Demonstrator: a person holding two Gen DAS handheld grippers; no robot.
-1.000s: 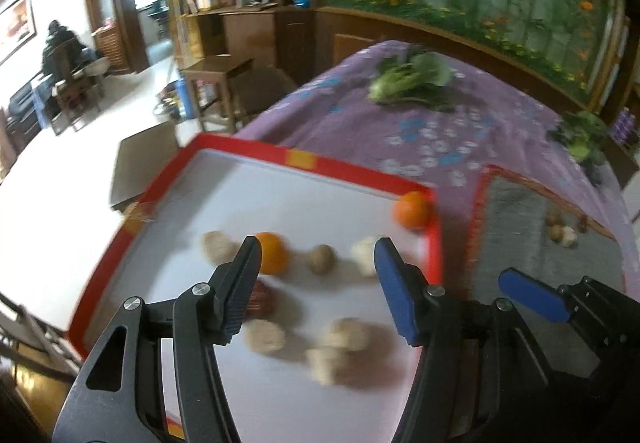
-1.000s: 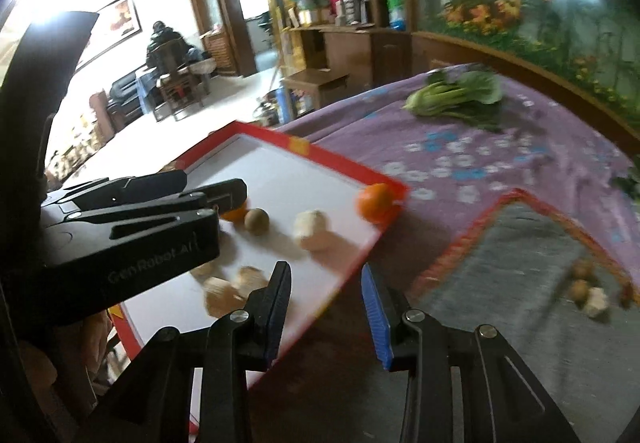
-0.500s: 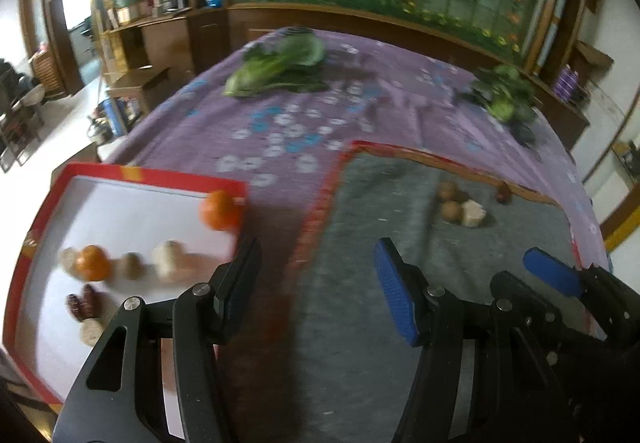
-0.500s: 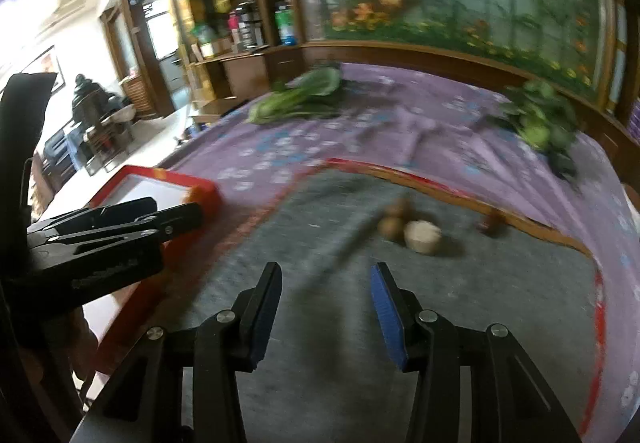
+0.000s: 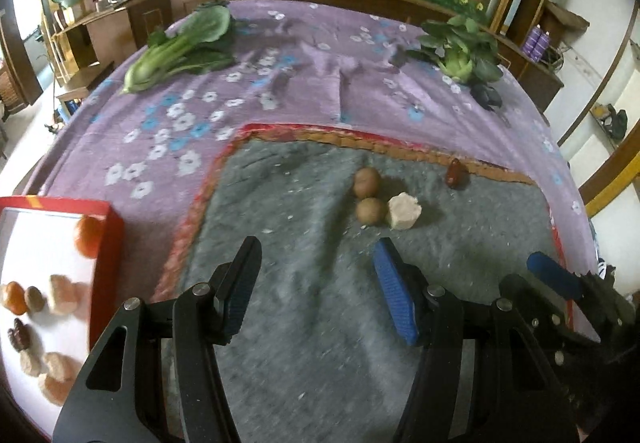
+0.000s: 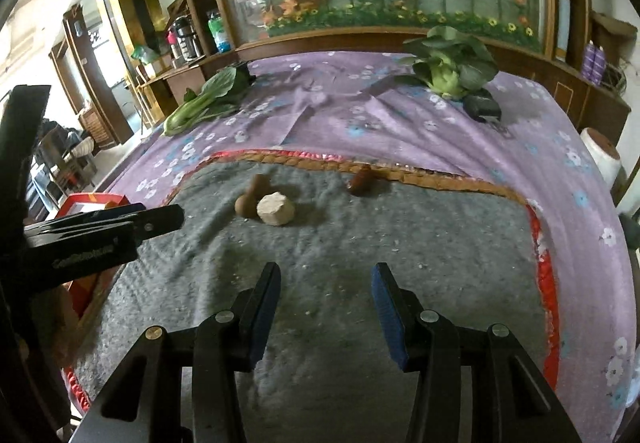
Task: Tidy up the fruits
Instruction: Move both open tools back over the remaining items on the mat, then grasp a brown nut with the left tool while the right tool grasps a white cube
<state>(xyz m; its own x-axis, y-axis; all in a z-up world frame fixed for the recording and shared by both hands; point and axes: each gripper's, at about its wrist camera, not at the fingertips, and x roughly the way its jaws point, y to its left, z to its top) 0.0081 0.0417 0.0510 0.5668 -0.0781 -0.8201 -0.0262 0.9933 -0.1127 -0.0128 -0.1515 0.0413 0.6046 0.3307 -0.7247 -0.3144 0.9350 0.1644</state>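
- Left hand-held gripper (image 5: 316,283): we see its fingers spread wide with nothing between them, hovering over the grey mat (image 5: 312,323).
- Right hand-held gripper (image 6: 326,303): fingers also spread and empty, above the same grey mat (image 6: 400,243), just beside the left one.
- On the grey mat, toward its far edge, we note two brown round fruits (image 5: 367,182) touching each other, with a pale chunk (image 5: 403,210) right against the nearer one.
- Dark red date (image 5: 455,173) lies by the mat's far border, apart from that cluster.
- Left of the grey mat sits the red-rimmed white tray (image 5: 108,243), holding oranges (image 5: 89,237), pale pieces and dark dates.
- Beyond the grey mat, on the purple floral cloth (image 5: 280,83) over the bench, lie a bok choy (image 5: 180,47) far left and a leafy cabbage (image 5: 460,51) far right.
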